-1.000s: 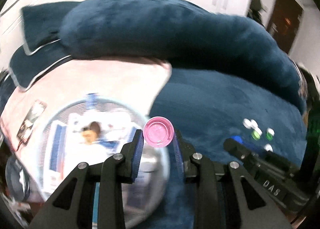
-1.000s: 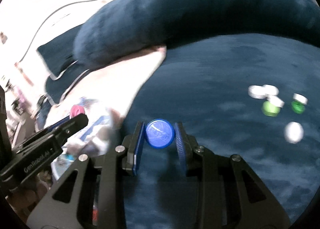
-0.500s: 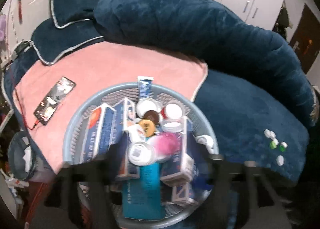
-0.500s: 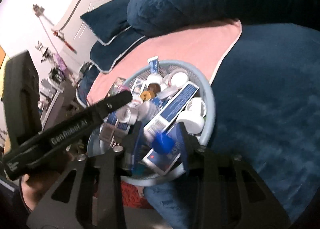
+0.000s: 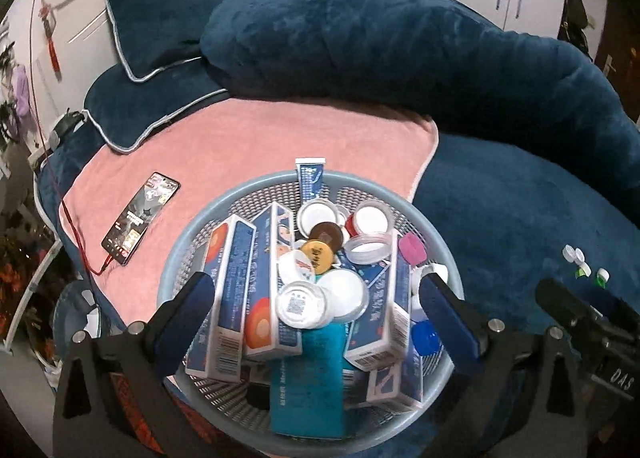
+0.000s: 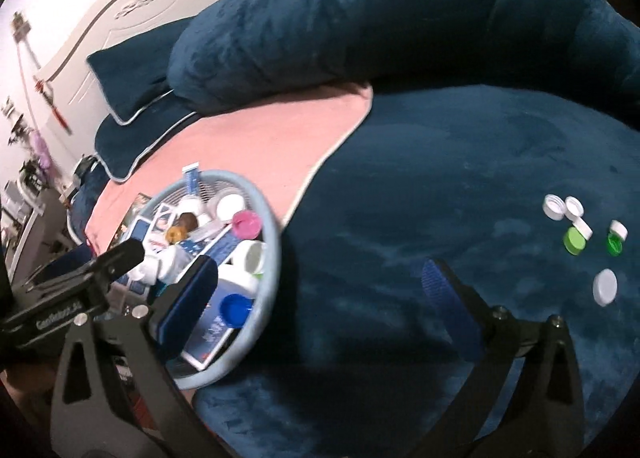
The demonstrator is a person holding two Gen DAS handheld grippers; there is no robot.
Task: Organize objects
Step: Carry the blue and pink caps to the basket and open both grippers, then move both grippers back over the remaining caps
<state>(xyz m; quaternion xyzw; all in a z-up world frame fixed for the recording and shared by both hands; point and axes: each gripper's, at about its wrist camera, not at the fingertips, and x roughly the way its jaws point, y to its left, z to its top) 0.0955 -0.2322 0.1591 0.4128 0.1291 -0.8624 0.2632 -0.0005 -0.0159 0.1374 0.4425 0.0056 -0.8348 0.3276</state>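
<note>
A round pale-blue basket [image 5: 180, 258] sits on the bed, full of toothpaste boxes, tubes and bottle caps. A pink cap [image 5: 413, 249] lies at its right side and a blue cap [image 5: 427, 338] near its right rim. My left gripper [image 5: 316, 306] hangs open and empty above the basket. In the right wrist view the basket [image 6: 269, 258] is at lower left with the pink cap [image 6: 247, 224] and blue cap [image 6: 234, 309] inside. My right gripper [image 6: 320, 290] is open and empty over the blue blanket beside the basket.
Several white and green caps [image 6: 576, 234] lie loose on the blue blanket at the right. A phone [image 5: 140, 218] with a red cable lies on the pink towel [image 5: 260, 138]. A large blue cushion [image 5: 380, 38] and pillows bound the far side.
Both grippers opened. The pink cap dropped from the left gripper and the blue cap from the right gripper into the basket. The right gripper has swung to the right of the basket.
</note>
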